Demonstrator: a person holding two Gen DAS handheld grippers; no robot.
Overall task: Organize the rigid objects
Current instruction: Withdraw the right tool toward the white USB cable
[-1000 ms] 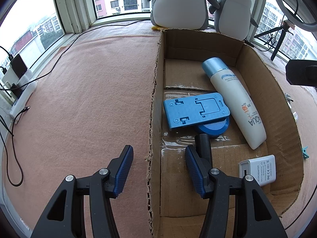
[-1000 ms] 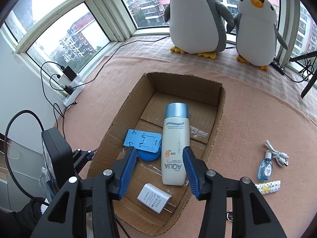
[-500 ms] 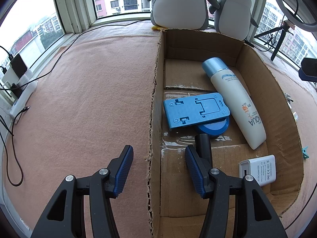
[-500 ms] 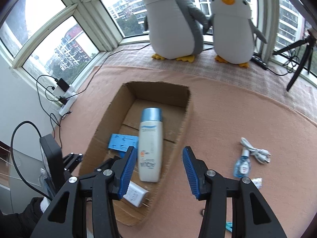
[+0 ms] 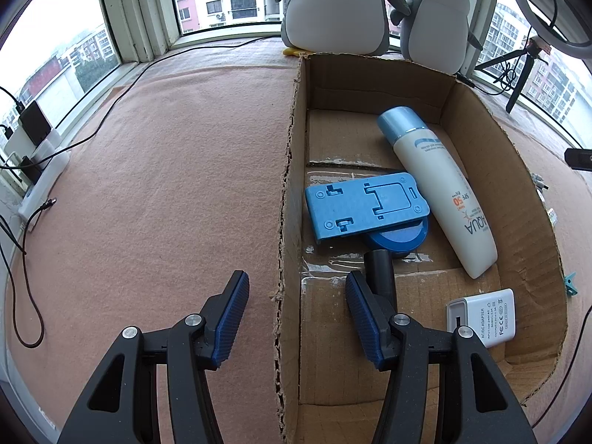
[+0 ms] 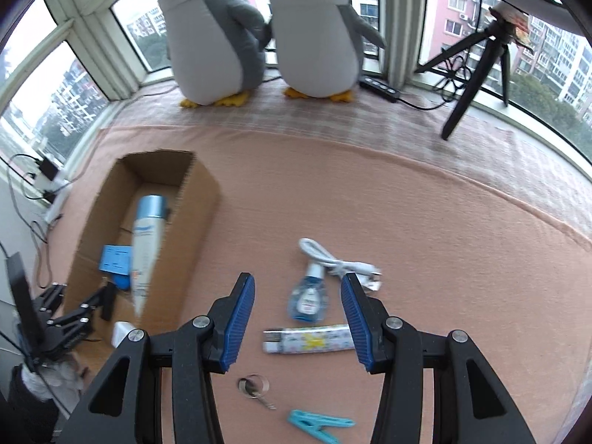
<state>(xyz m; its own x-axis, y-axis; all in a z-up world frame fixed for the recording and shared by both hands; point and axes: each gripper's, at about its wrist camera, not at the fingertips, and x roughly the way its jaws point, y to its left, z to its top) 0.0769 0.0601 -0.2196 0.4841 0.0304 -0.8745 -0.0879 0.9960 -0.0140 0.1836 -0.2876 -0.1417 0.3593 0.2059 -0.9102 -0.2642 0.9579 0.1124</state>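
Note:
A cardboard box (image 5: 532,199) (image 6: 201,199) lies on the pink mat. Inside it are a white sunscreen bottle (image 5: 440,181) (image 6: 146,248), a blue phone stand (image 5: 364,209) (image 6: 116,259) over a blue round lid (image 5: 397,238), a black tube (image 5: 381,270) and a white adapter (image 5: 484,316). My left gripper (image 5: 294,307) is open, straddling the box's left wall. My right gripper (image 6: 298,314) is open above the mat, over a small blue bottle (image 6: 308,298) and a patterned stick (image 6: 307,340). A white cable (image 6: 338,264), a metal ring (image 6: 253,384) and a teal clip (image 6: 320,425) lie nearby.
Two plush penguins (image 6: 214,33) (image 6: 314,29) stand at the window, beside a black tripod (image 6: 477,70) and a power strip (image 6: 381,88). Chargers and black cords (image 5: 29,140) run along the left edge. Open pink mat (image 5: 166,170) stretches left of the box.
My right gripper has swung away from above the box to the right and now hangs over the loose items on the mat. My left gripper has stayed put.

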